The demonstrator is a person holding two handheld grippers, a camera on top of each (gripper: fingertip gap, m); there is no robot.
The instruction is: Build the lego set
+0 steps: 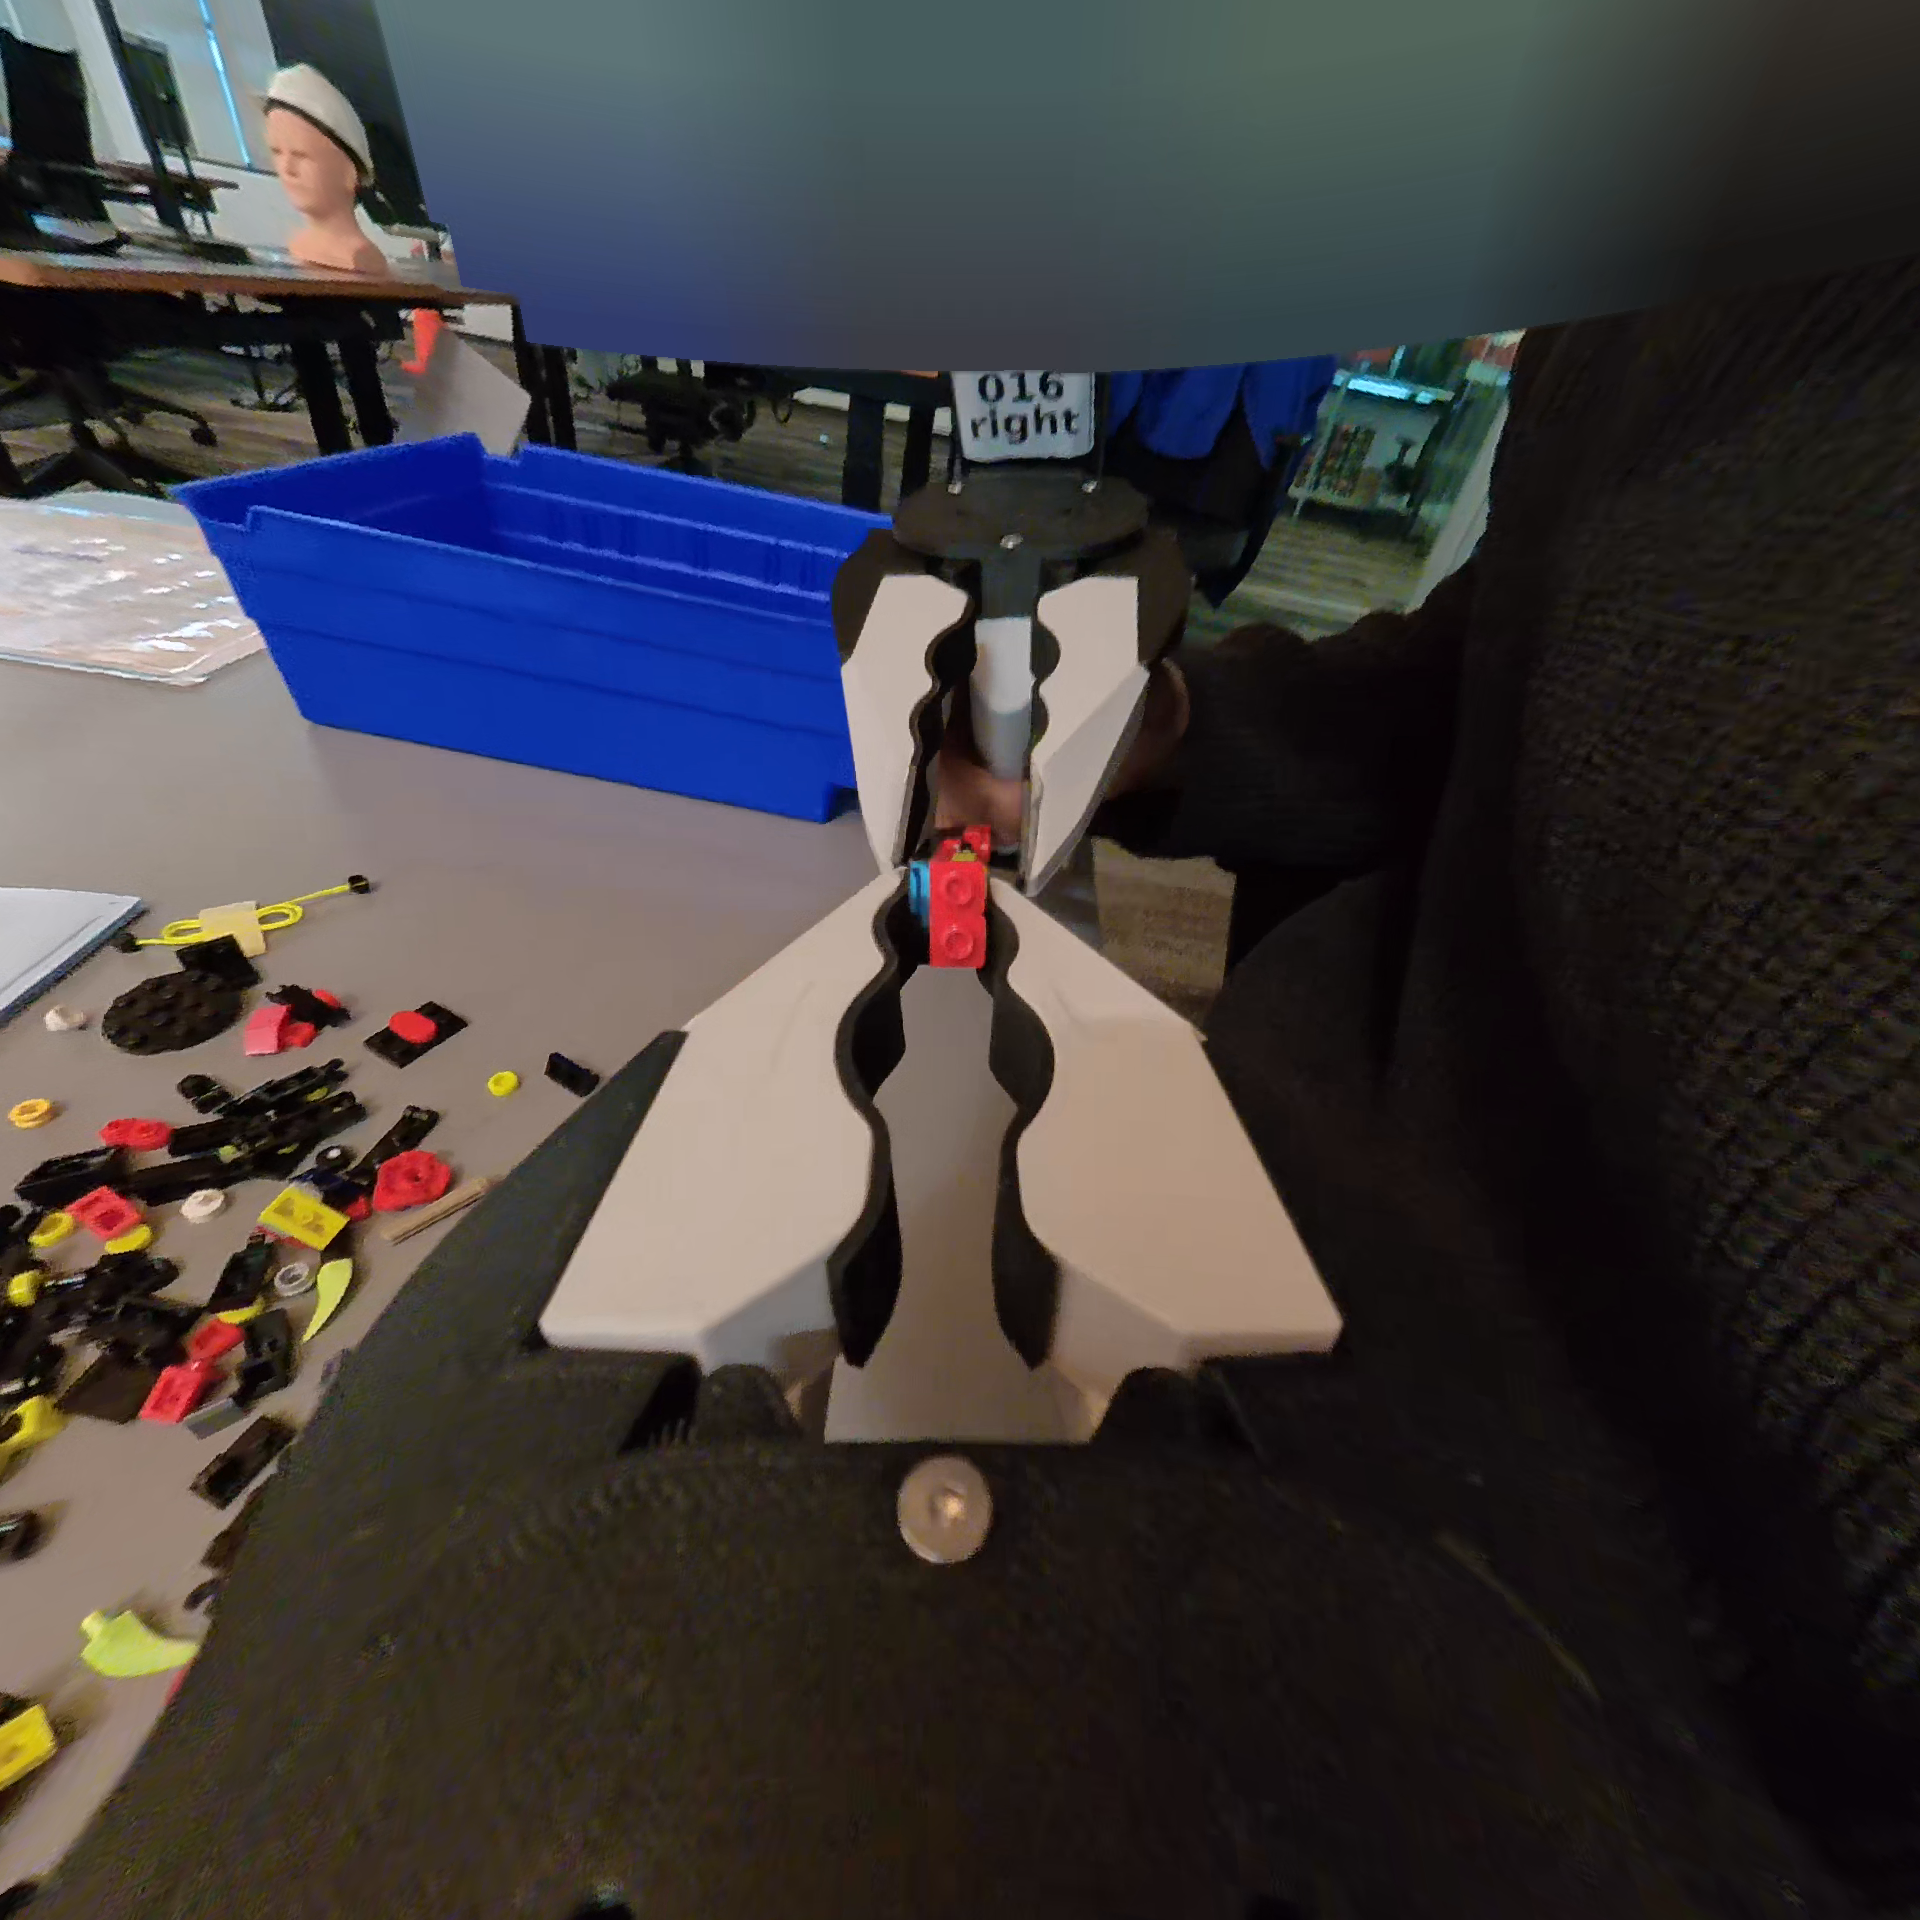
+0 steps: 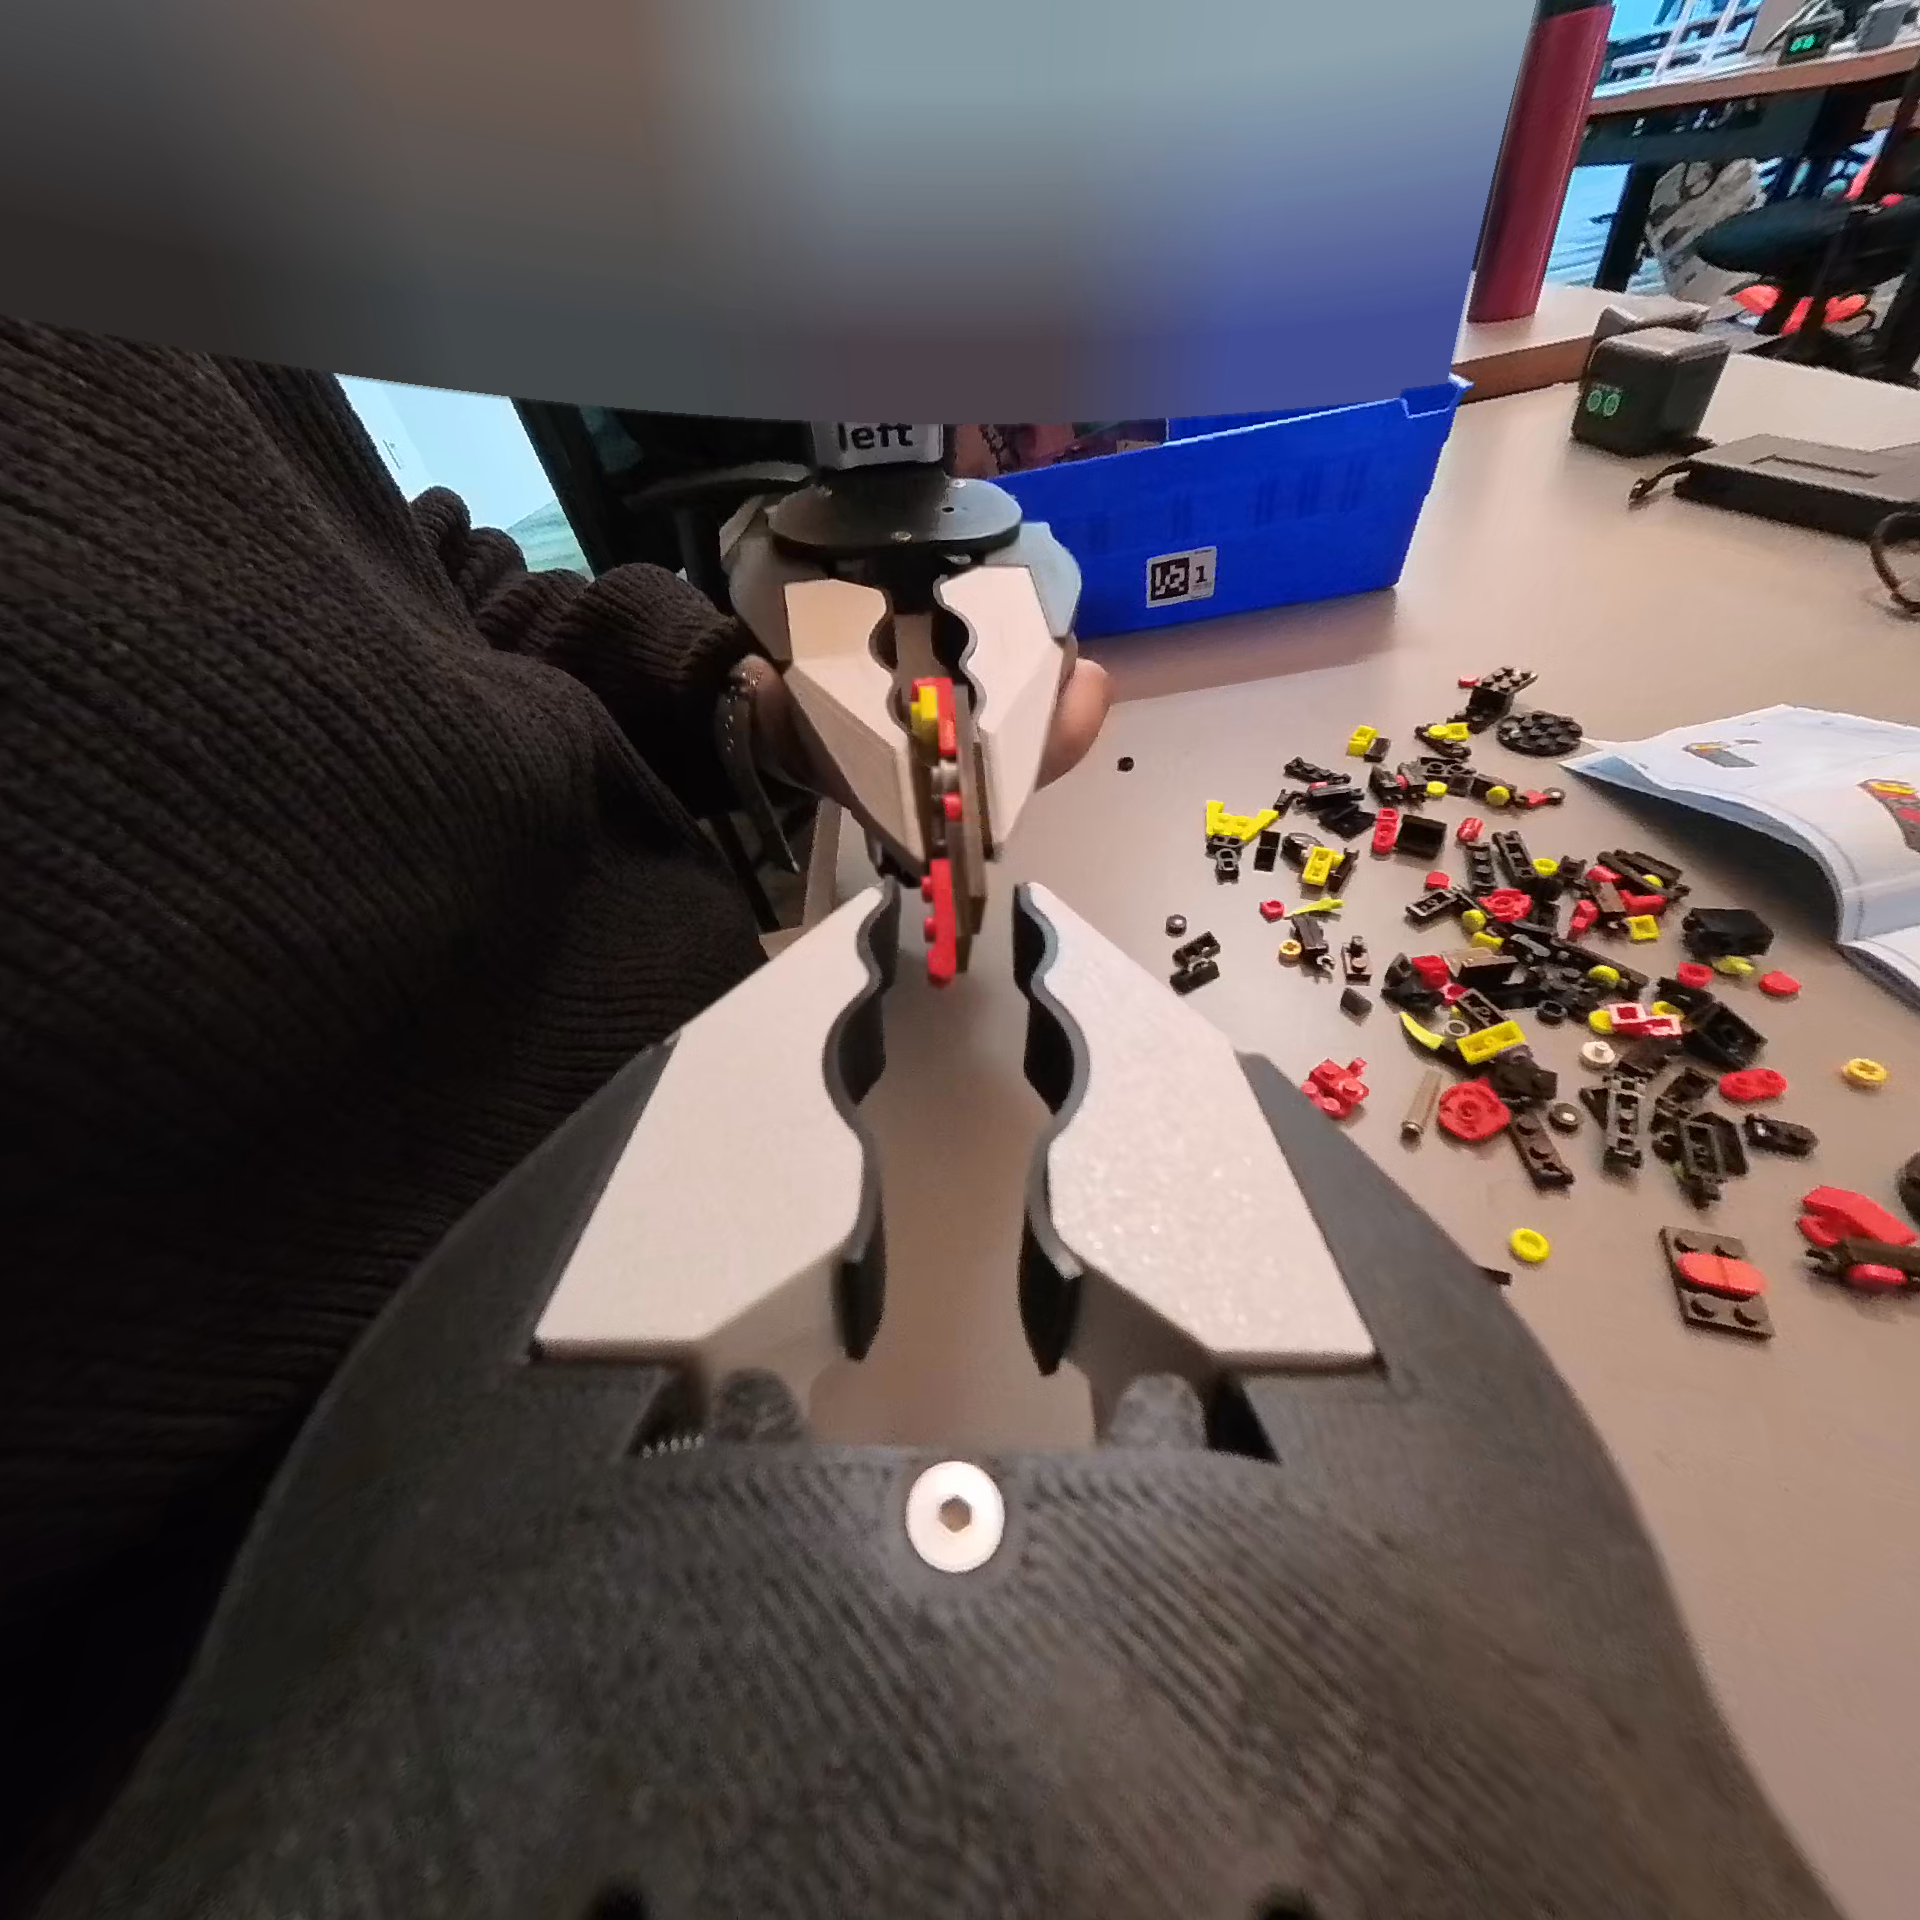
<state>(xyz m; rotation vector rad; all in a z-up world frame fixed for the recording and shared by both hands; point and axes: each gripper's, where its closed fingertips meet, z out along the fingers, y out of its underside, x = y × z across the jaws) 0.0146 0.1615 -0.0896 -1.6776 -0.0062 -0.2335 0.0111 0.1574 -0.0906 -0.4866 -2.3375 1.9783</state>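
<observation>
A: What's hard to make out?

B: The top of both views is blurred over. In the left wrist view, the left tongs [image 1: 948, 914] are clamped on a small lego assembly [image 1: 954, 912]; only its end shows, red studded bricks with a blue piece at 9 o'clock of them, the rest hidden between the pads. The right wrist view shows it edge-on [image 2: 940, 831]: a flat stack of red, yellow and grey-brown plates, its upper part buried between the left tongs' fingers [image 2: 831, 707].

A: And the right tongs?

B: The right tongs [image 2: 951, 914] stand apart, gripping nothing. The assembly's lower red tip hangs just in the gap between them, touching neither pad as far as I can tell. From the left view they [image 1: 956, 842] face the camera tip to tip with the left pair.

A: Counts?

B: Two tongs, one assembly, one blue bin [image 1: 540, 613], one instruction booklet [image 2: 1787, 810] cut off at the 3 o'clock edge. The loose lego pieces [image 2: 1538, 997] on the tabletop [image 2: 1507, 1558] are too many and too tangled to count: black, red, yellow.

A: Anything in the way?

B: A black knitted sleeve [image 2: 260, 831] fills the 9 o'clock side of the right view. A mannequin head [image 1: 322, 166] sits on a far table at 11 o'clock in the left view.
</observation>
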